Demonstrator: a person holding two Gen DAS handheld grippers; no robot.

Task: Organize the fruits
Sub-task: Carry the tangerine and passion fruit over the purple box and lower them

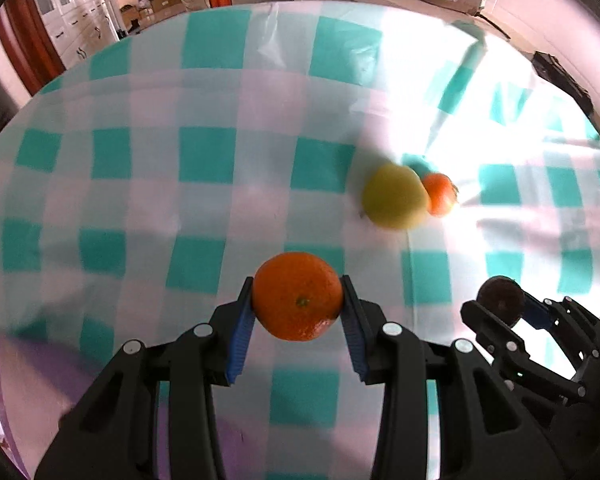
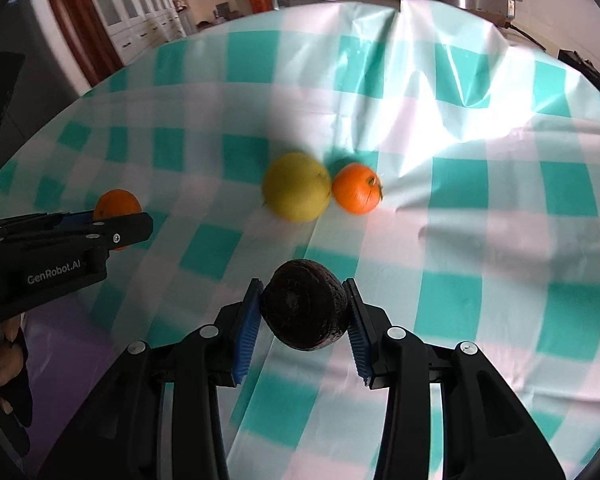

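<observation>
Above the bench [image 2: 480,208], near the pear [image 2: 296,187], left hand-held gripper [image 1: 298,307] pinches an orange [image 1: 298,300]; right hand-held gripper [image 2: 304,306] pinches an avocado [image 2: 305,304].

The left tool [image 1: 298,306] is matte black plastic: two angular fingers [image 1: 400,364] built from linked bars, with round silver pivot screws at the joints and triangular cut-outs near the base. Ribbed blue pads [image 1: 242,340] line the inner face of each finger. The right tool [image 2: 304,308] has the same black linkage, silver screws and blue ribbed pads [image 2: 248,332]. Seen side-on from the right wrist, the left tool's body carries white "GenRobot.AI" lettering.
</observation>
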